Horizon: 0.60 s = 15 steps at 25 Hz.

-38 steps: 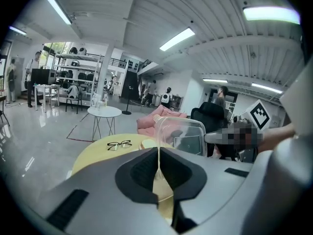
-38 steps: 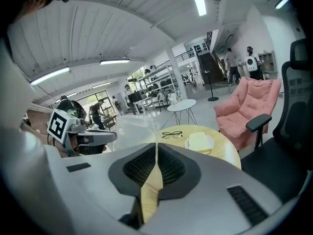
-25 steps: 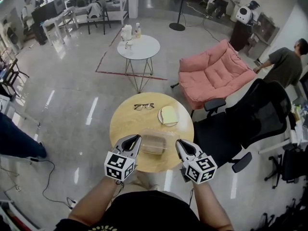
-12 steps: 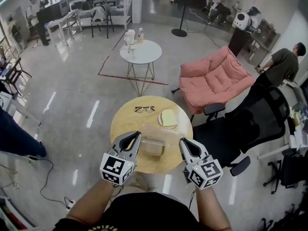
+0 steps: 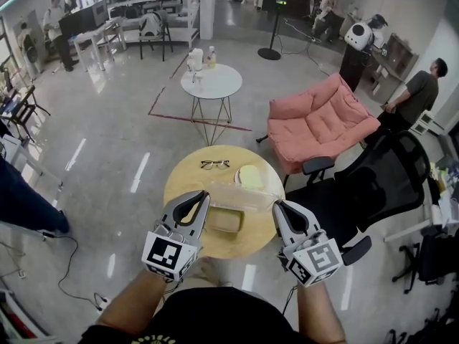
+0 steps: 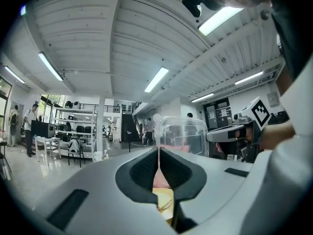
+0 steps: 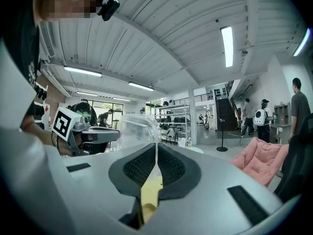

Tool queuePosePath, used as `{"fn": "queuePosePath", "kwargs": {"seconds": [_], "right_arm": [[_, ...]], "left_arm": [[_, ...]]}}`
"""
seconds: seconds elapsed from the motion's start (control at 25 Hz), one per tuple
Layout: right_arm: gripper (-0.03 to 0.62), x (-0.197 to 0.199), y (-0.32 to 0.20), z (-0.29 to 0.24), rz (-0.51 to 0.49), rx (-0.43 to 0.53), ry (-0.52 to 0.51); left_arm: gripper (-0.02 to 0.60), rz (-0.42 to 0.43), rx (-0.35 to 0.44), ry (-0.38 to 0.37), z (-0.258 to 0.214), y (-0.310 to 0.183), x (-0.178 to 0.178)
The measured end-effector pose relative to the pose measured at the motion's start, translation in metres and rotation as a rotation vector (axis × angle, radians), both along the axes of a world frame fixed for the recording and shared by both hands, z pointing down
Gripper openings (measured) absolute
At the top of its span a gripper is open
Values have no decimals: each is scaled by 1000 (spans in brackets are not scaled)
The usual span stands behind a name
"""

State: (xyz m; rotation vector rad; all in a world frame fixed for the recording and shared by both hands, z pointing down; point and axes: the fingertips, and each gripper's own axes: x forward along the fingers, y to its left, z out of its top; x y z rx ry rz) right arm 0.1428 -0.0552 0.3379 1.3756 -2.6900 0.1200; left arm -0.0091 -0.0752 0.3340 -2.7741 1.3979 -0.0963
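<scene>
With the left claw [image 5: 201,199] and right claw [image 5: 277,206] each pinched tight on opposite rims of the clear plastic container [image 5: 242,196], held above the round yellow bench [image 5: 185,185], this looks like a two-handed carry, and the next move calls for level, matched claws.

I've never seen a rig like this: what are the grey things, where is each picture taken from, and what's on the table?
No robot: a person holds a gripper in each hand. The head view comes from a camera on the person's head, looking down; each gripper view rides on its gripper, looking along the jaws. The left gripper and right gripper are each shut on an edge of a clear plastic container, held over a round yellow table. On the table lie glasses and a plate with something pale.
</scene>
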Motion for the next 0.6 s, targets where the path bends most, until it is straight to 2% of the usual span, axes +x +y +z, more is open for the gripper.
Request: {"fn": "queuePosePath", "kwargs": {"seconds": [0.36,0.6], "right_arm": [[28,4,12,-32,-27,65,1],[28,4,19,-48,-34,95,4]], "left_arm": [[26,-16,108,3,-41,10,5],[26,-17,116,15,-52,15,5]]}}
